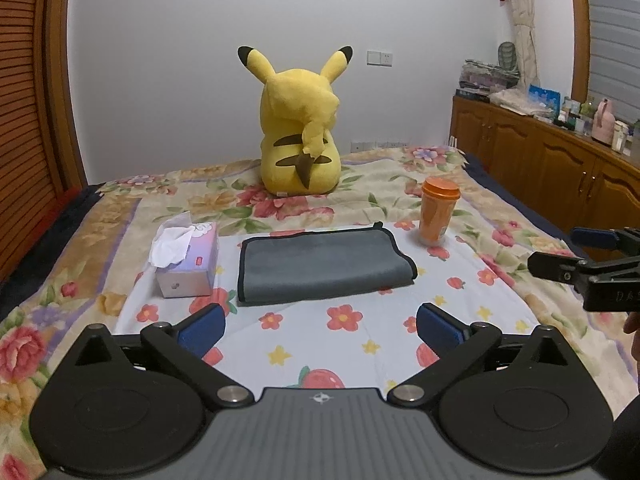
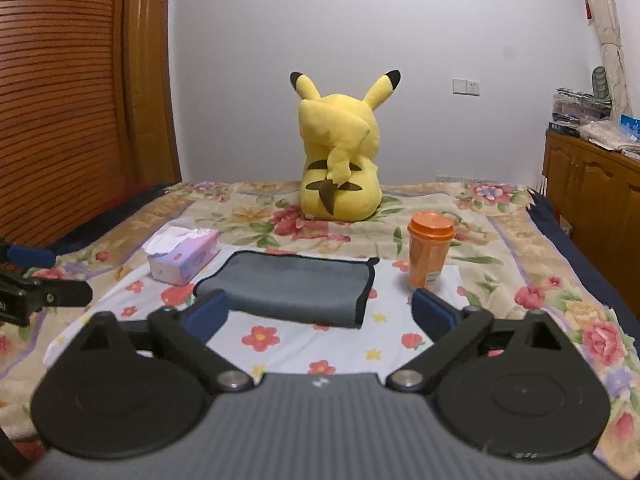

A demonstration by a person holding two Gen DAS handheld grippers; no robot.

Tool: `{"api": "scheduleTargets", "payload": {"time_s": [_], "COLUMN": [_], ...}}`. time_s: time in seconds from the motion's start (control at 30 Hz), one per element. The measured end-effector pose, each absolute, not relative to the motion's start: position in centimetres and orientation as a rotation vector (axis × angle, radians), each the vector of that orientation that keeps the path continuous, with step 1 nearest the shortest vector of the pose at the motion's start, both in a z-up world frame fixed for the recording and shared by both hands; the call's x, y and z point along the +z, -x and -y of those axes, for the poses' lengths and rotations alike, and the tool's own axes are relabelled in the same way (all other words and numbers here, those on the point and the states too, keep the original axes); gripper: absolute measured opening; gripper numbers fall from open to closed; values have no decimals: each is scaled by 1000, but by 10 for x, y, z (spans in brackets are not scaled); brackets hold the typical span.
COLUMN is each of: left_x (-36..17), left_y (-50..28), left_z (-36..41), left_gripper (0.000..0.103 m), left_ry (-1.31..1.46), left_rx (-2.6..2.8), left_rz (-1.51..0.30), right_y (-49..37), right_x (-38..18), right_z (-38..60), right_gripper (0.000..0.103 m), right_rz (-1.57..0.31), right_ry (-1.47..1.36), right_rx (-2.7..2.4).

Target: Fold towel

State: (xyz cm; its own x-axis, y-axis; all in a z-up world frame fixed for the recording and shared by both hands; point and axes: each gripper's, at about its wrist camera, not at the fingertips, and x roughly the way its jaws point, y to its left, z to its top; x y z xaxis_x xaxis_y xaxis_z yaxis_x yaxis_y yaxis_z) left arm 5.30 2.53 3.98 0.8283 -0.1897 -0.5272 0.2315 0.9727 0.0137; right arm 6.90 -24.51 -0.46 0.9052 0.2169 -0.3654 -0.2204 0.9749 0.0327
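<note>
1. Grey and edged in black, the towel (image 1: 320, 266) lies folded flat on the pale flowered sheet (image 1: 360, 344) in the left wrist view, ahead of the left gripper (image 1: 320, 326) and not touching it. The blue pads (image 1: 204, 326) of this gripper stand wide apart, with nothing between them.
2. In the same view, a tissue box (image 1: 188, 264) sits just left of the towel, and an orange cup (image 1: 438, 210) with a lid stands upright near its far right corner. A yellow plush toy (image 1: 300, 136) sits further back, facing the wall. The right gripper (image 1: 560, 252) shows at the right edge, its fingers spread.
3. In the right wrist view, the towel (image 2: 288, 284) lies just ahead of the right gripper (image 2: 320, 312), whose fingers are spread wide and hold nothing. The left pad (image 2: 208, 314) overlaps the towel's near left corner in the picture; whether it touches cannot be told.
4. Here the tissue box (image 2: 184, 256) is left of the towel, the cup (image 2: 428, 254) right of it, and the plush toy (image 2: 340, 160) behind.
</note>
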Motion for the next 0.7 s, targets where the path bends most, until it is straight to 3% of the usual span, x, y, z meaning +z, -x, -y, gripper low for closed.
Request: {"api": "scheduleTargets", "payload": {"time_s": [0.1,0.7], "left_x": [35,0], "left_y": [-49,-32], "left_z": [-22,-11], "left_gripper": [103,103], "left_ry": [-89,-76], "left_rx": [-238,-192], "left_rz": [-554,-587], "right_y": [-66,-46], "right_x": [-10,-38], "right_z": [243,237], "right_gripper": [103,103], "right_rz": [-382,-427], "right_ry": [13,-11], "right_rx": [224,220]}}
